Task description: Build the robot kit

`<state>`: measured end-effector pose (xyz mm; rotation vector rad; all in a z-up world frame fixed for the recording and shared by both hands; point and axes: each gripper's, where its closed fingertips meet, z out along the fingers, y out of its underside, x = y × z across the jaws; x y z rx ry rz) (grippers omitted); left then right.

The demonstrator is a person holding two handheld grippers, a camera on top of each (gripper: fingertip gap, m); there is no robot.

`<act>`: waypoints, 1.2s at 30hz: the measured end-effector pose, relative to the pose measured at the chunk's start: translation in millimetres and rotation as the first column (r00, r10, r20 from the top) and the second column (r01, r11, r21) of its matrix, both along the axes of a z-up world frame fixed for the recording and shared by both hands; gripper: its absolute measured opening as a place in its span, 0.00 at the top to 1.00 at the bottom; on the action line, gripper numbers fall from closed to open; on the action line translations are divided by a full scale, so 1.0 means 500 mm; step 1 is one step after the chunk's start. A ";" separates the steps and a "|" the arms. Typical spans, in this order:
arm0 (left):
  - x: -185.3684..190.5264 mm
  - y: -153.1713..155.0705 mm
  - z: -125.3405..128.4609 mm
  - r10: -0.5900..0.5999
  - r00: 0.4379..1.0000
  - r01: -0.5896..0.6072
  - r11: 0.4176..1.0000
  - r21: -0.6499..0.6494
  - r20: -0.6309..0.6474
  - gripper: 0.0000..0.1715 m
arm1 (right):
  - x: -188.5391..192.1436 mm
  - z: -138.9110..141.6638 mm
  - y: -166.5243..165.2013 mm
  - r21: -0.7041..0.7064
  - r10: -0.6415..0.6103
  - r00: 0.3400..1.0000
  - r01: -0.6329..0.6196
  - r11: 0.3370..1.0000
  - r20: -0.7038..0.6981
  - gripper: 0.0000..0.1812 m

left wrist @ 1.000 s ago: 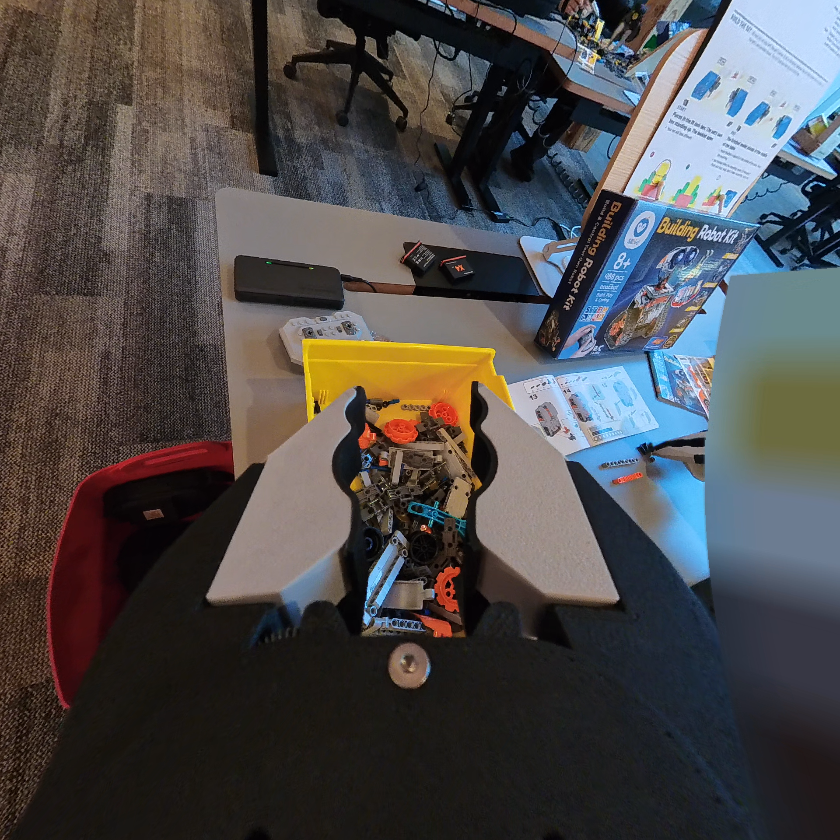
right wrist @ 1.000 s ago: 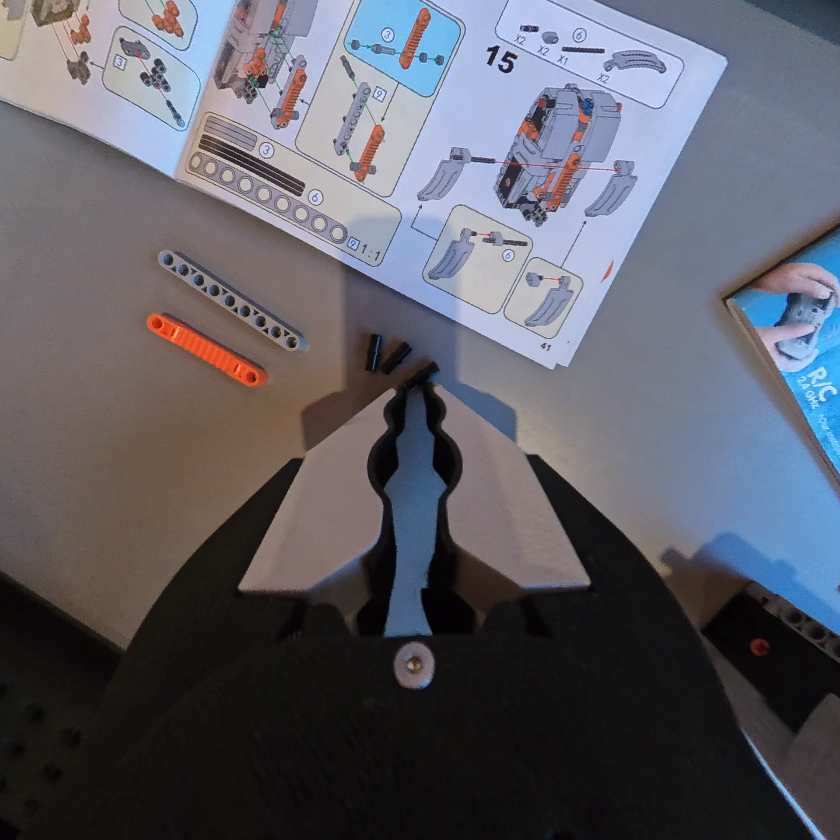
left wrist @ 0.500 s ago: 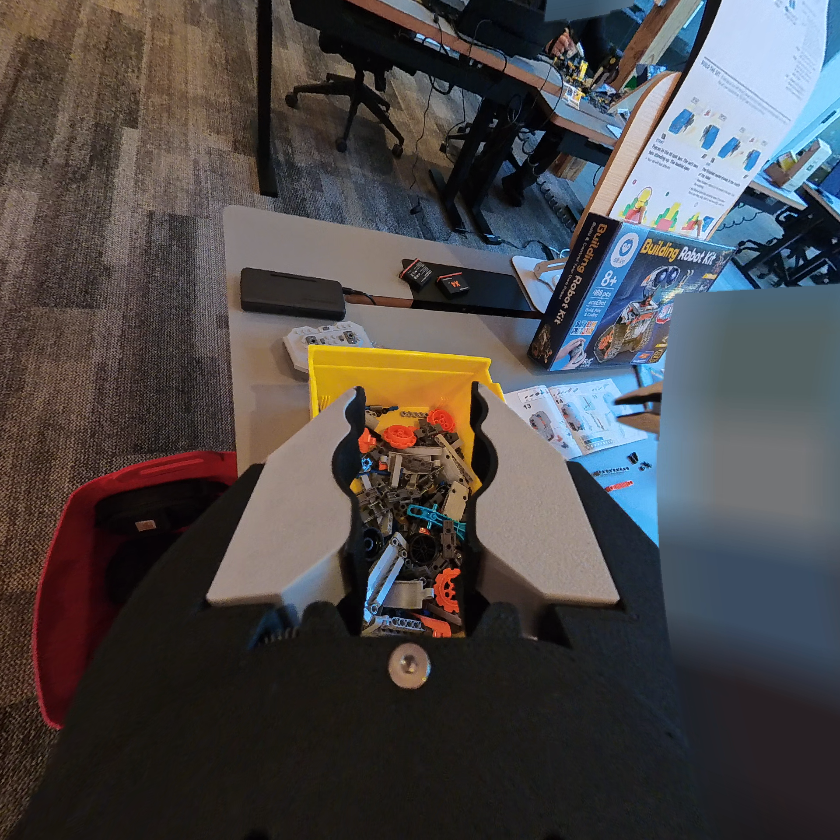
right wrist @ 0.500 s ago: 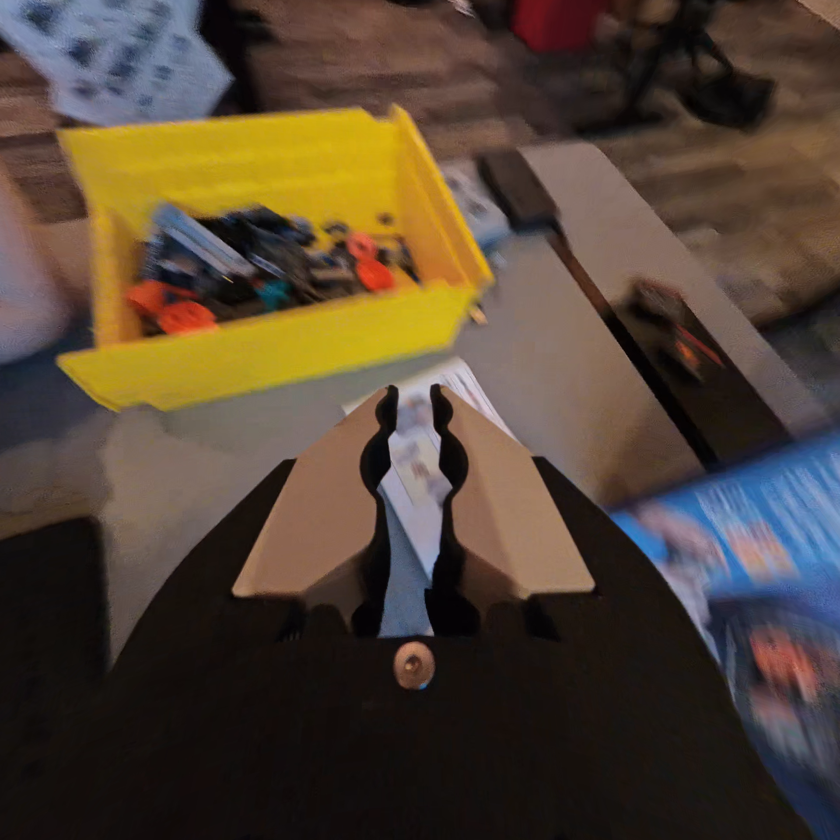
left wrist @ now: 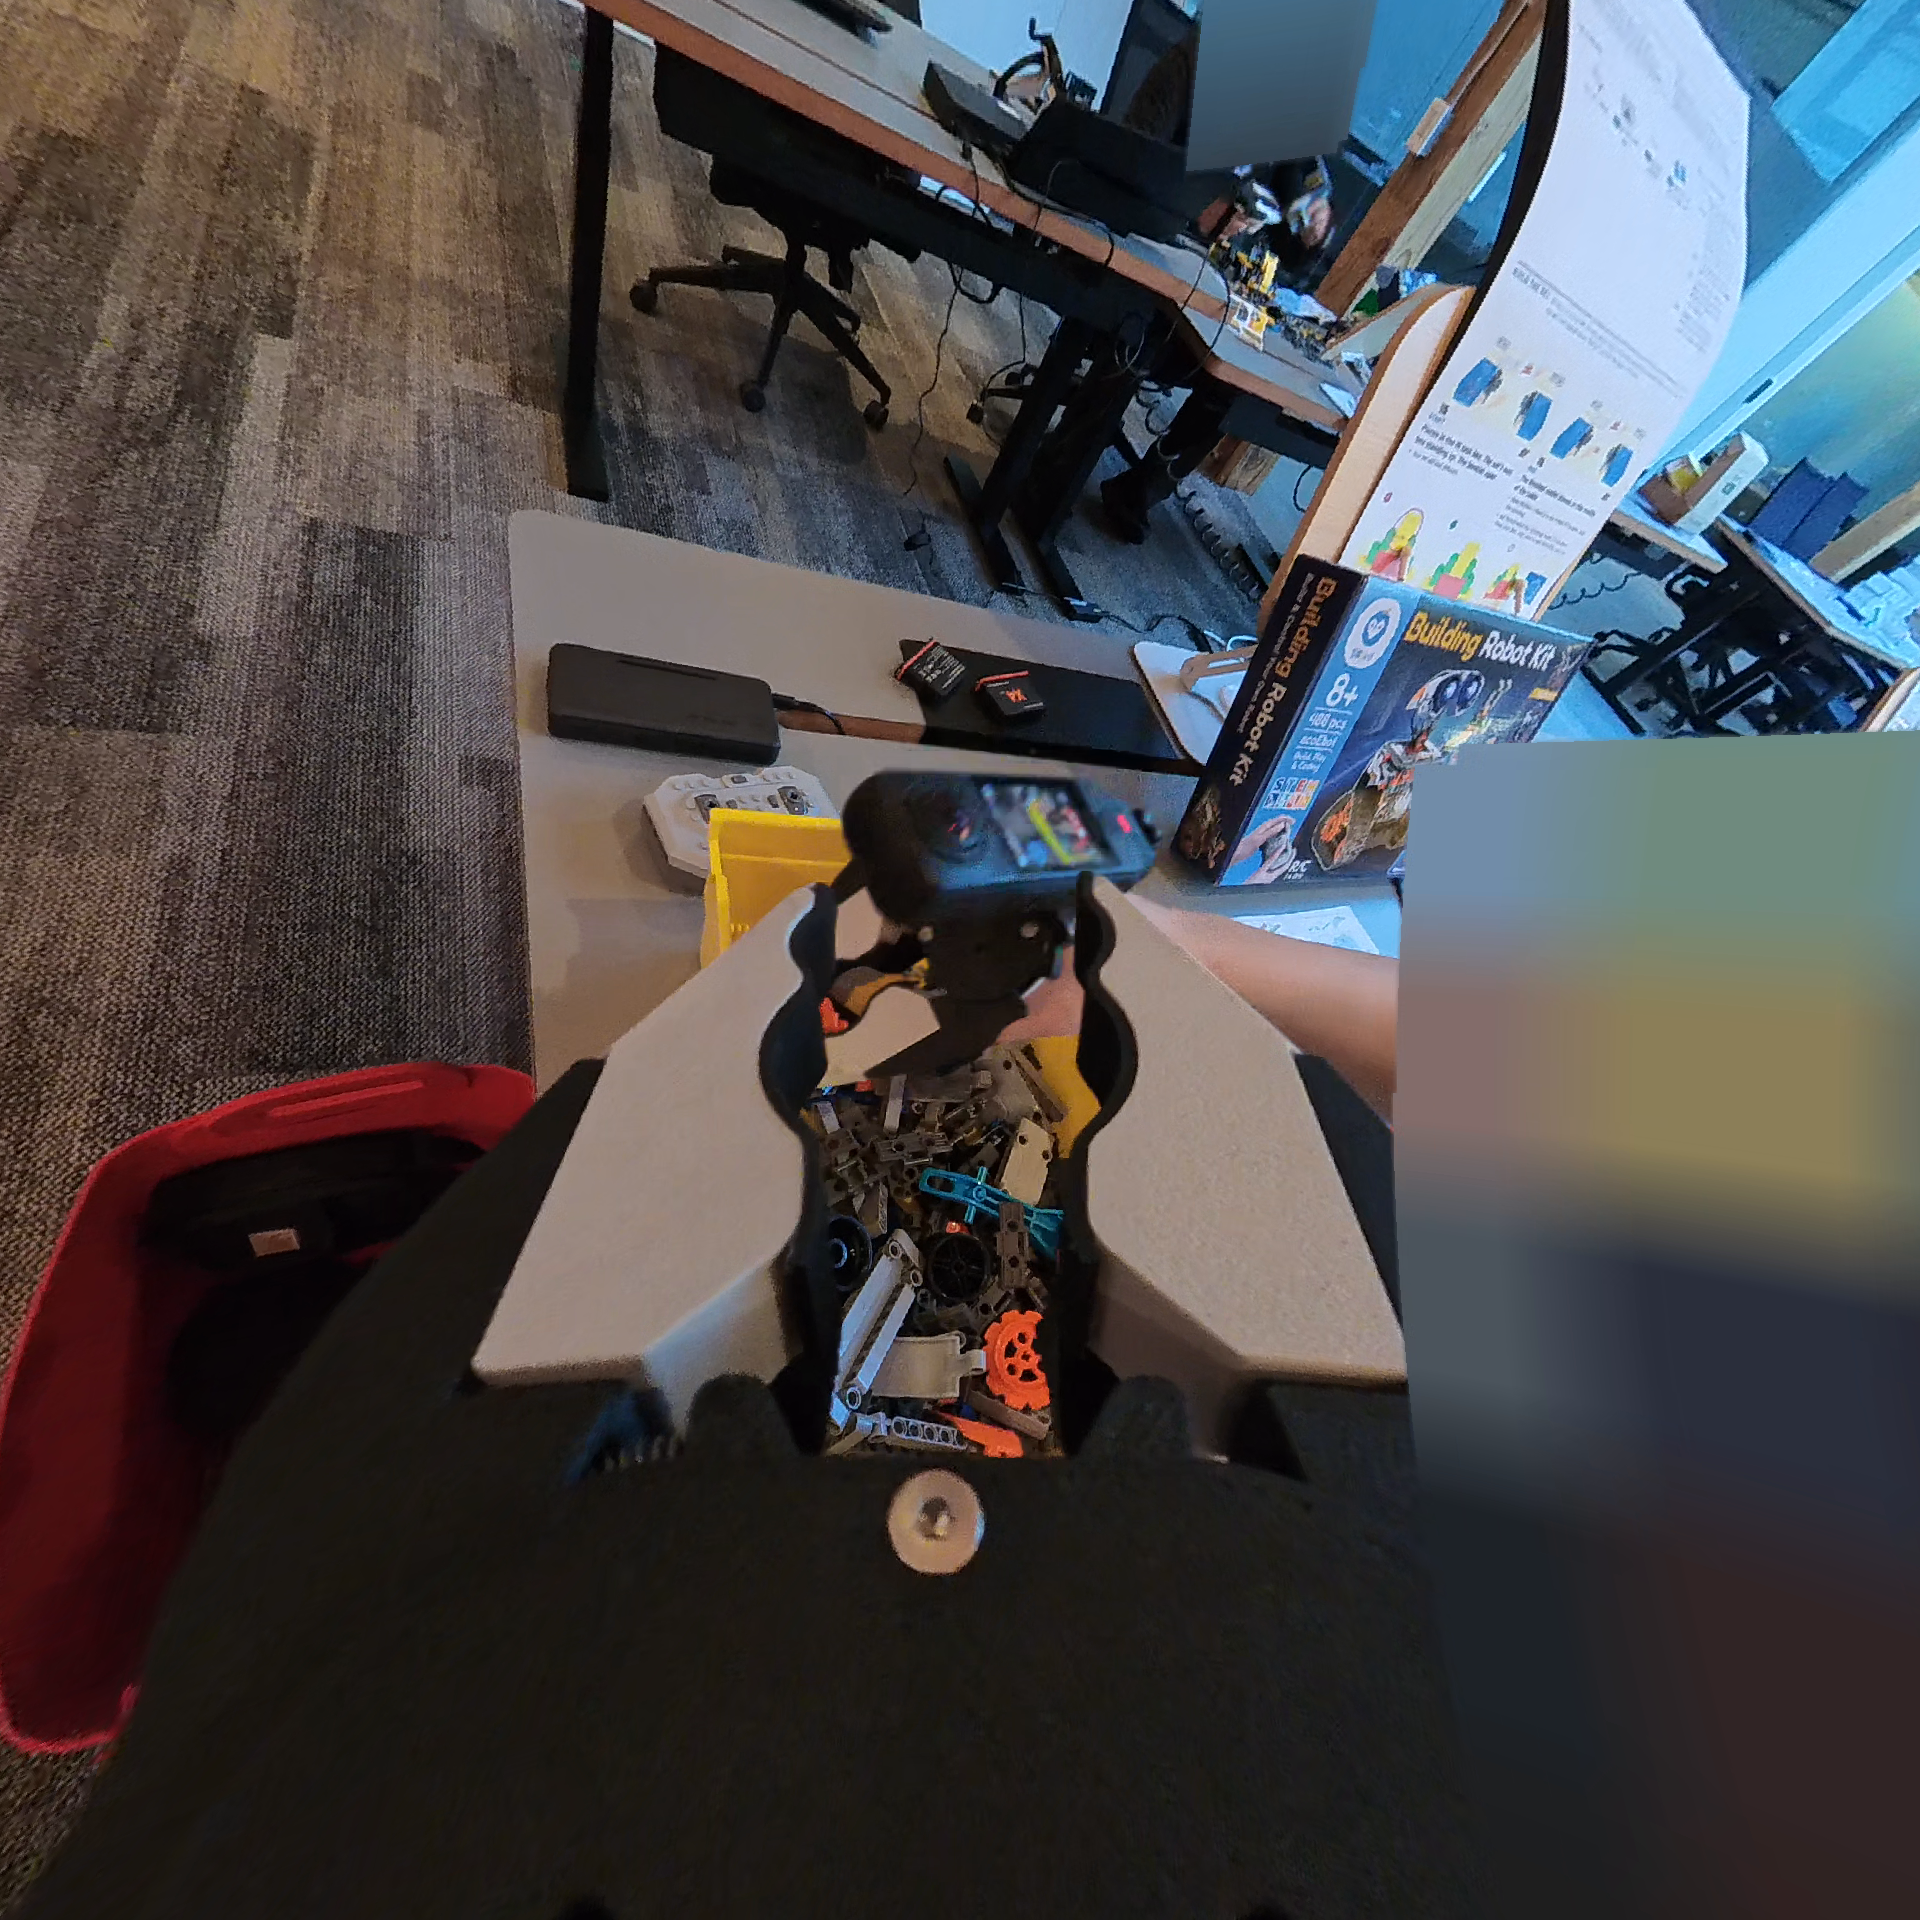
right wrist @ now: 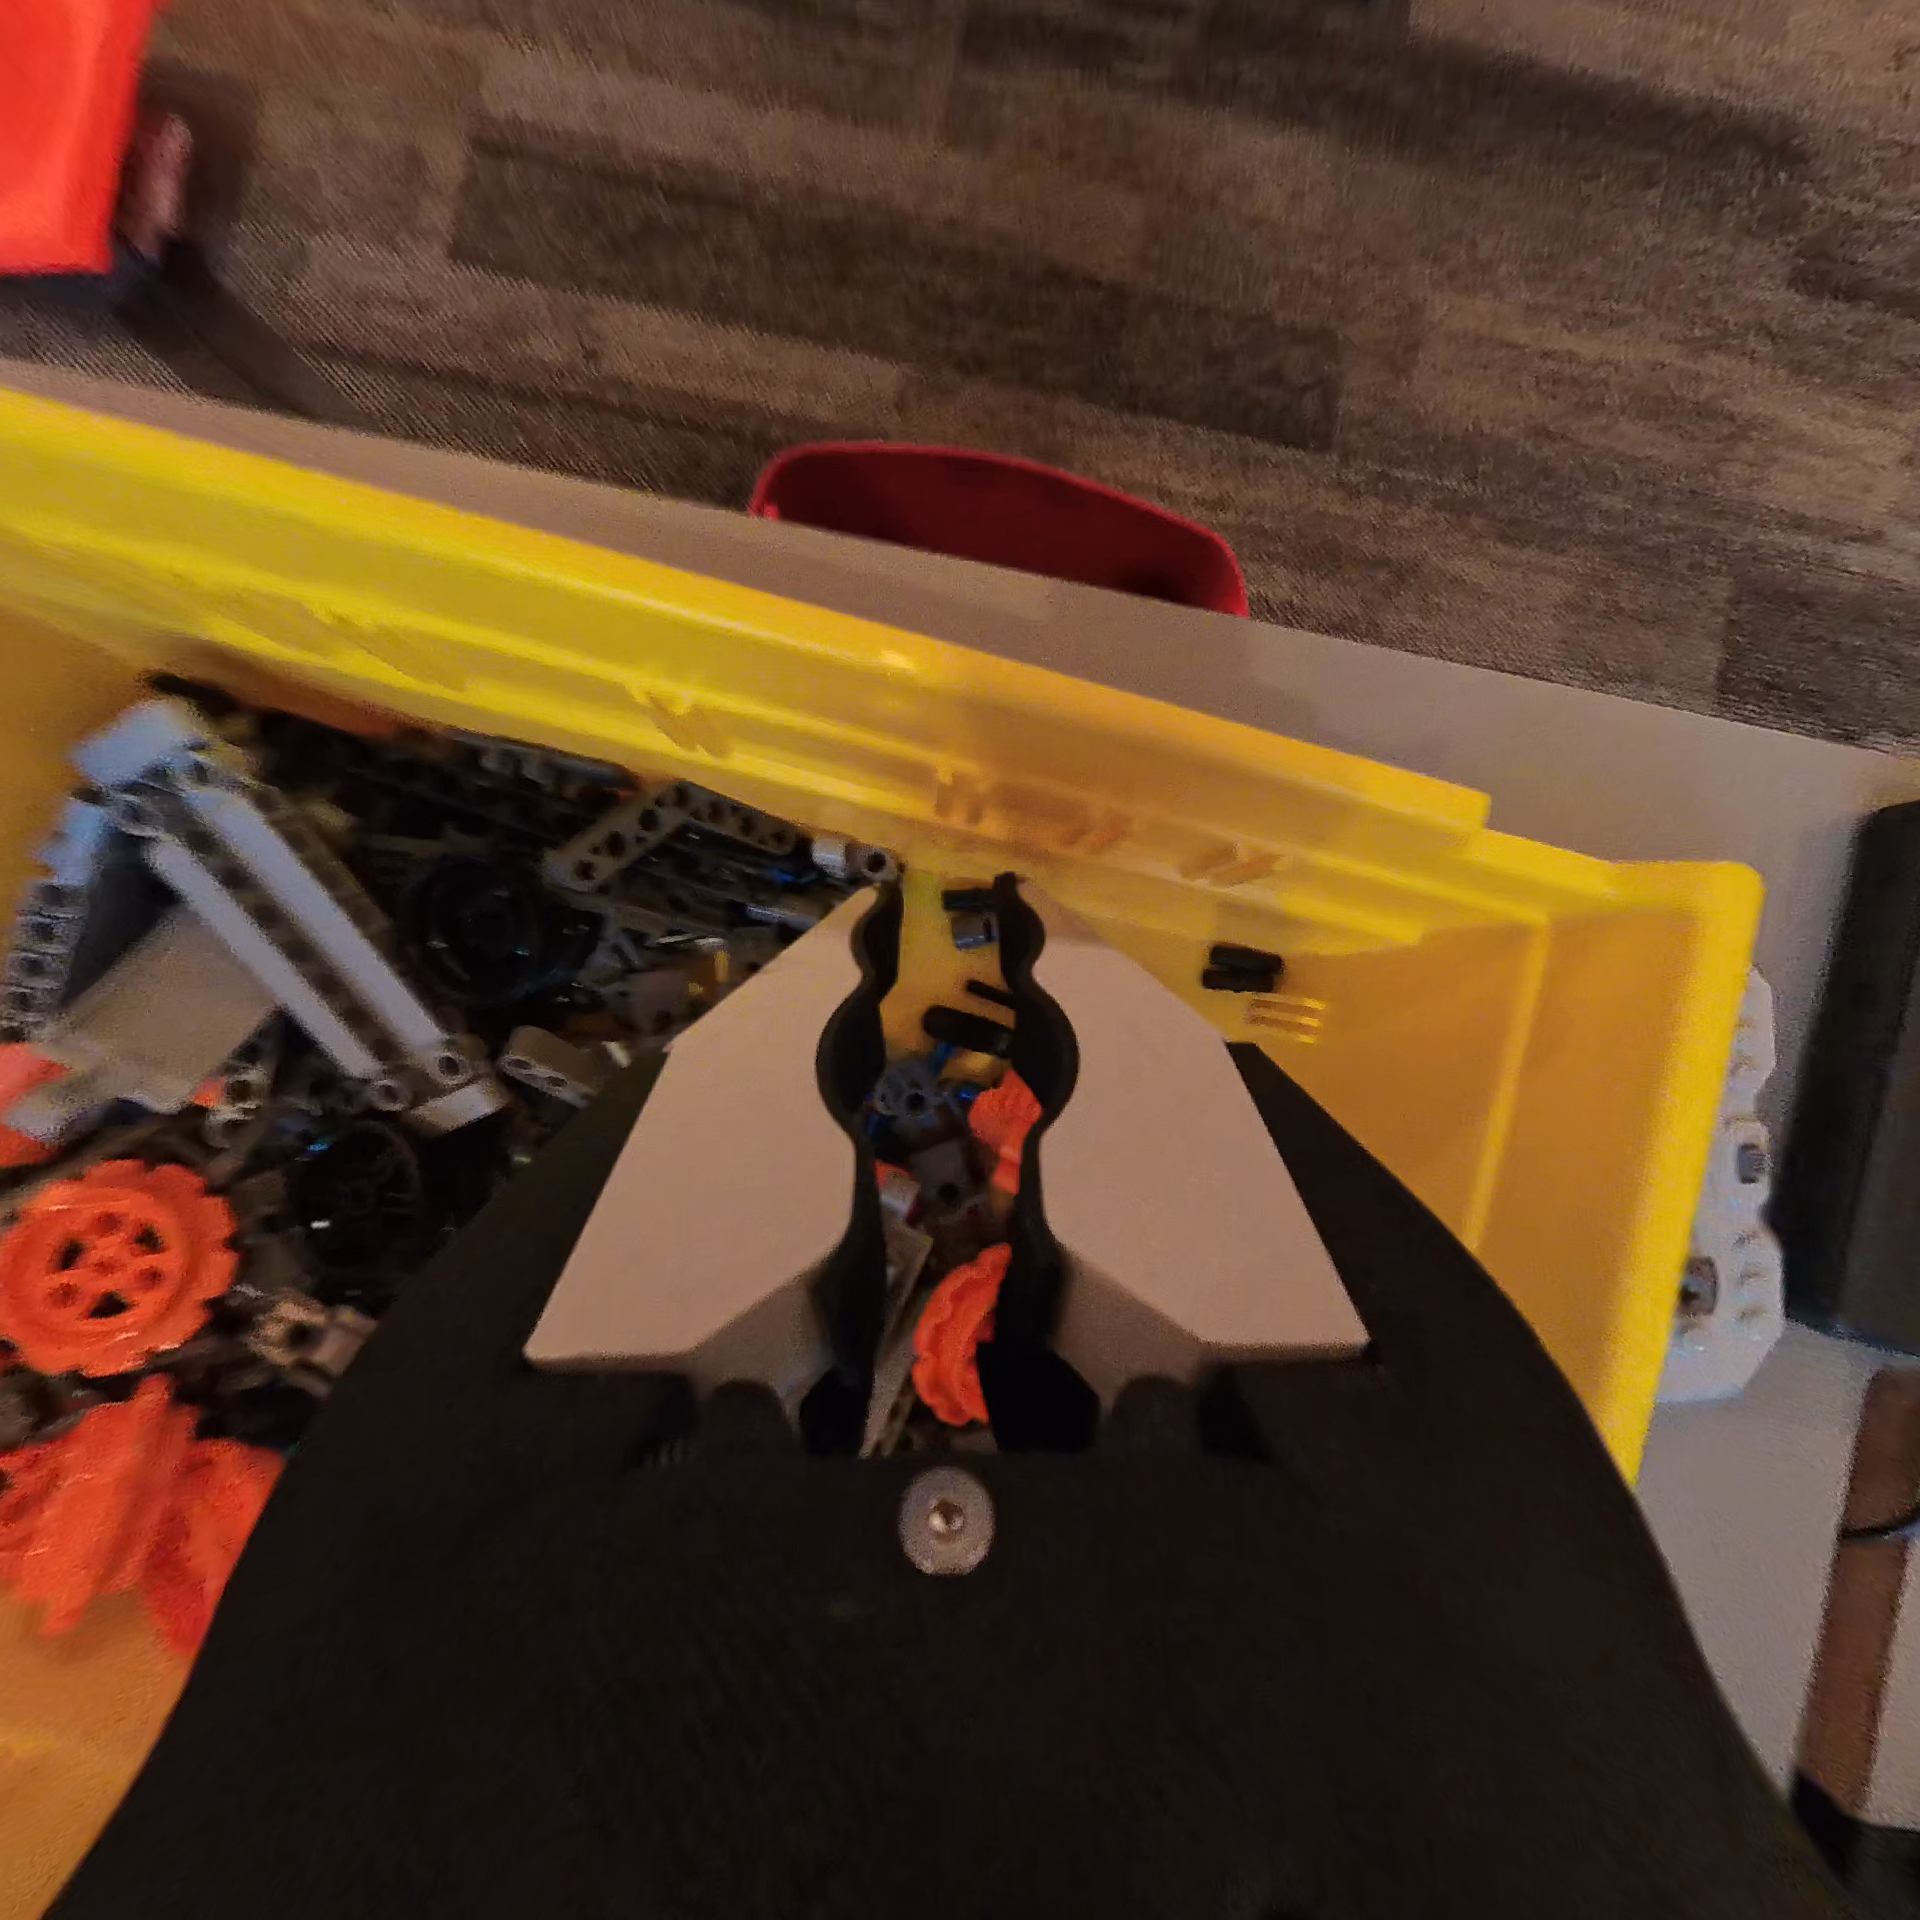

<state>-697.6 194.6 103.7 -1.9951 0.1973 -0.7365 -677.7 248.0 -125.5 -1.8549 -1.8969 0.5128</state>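
Observation:
A yellow bin (left wrist: 769, 862) on the grey table (left wrist: 623, 603) holds several grey, black and orange building parts (left wrist: 935, 1247). My left gripper (left wrist: 945, 899) is open and empty, held above the bin's near end. My right gripper (right wrist: 945, 894) hangs over the far end of the bin (right wrist: 727, 665), its jaws a narrow gap apart with nothing seen between them. Small black pins (right wrist: 966, 1023) lie on the bin wall just below its tips. An orange gear (right wrist: 104, 1262) lies at the left. The right gripper's camera (left wrist: 997, 842) and a forearm (left wrist: 1278, 987) show in the left wrist view.
A red tub (left wrist: 94, 1351) stands on the carpet left of the table. A black power bank (left wrist: 665, 701), a white controller (left wrist: 727, 810), a black strip (left wrist: 1091, 717) and the blue kit box (left wrist: 1382, 727) sit beyond the bin. Desks and a chair stand behind. About 25 cm separates my left fingertips from my right. The orange gear (right wrist: 104, 1262) lies around 15 cm away from my right fingertips.
My right gripper left the pins beside the open booklet, swung left across the table and now hangs over the yellow bin with its jaws slightly wider. My left gripper has stayed over the bin.

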 end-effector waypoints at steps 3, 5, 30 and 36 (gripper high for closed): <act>-0.004 -0.004 0.003 -0.001 1.000 0.001 1.000 0.007 0.009 0.75 | 0.001 -0.034 0.008 0.058 0.047 0.996 -0.051 0.997 0.070 0.91; -0.005 -0.007 0.004 -0.004 1.000 0.004 1.000 0.010 0.010 0.75 | 0.001 -0.049 0.009 0.040 0.045 0.995 -0.049 0.998 0.092 0.90; 0.001 -0.004 0.000 -0.015 1.000 0.015 1.000 0.000 0.010 0.75 | 0.013 -0.027 0.024 0.110 0.037 0.998 -0.042 0.993 0.047 0.90; 0.003 -0.003 0.000 -0.018 1.000 0.018 1.000 0.000 0.009 0.75 | 0.084 0.121 -0.056 0.304 0.197 0.966 -0.140 0.942 -0.167 0.90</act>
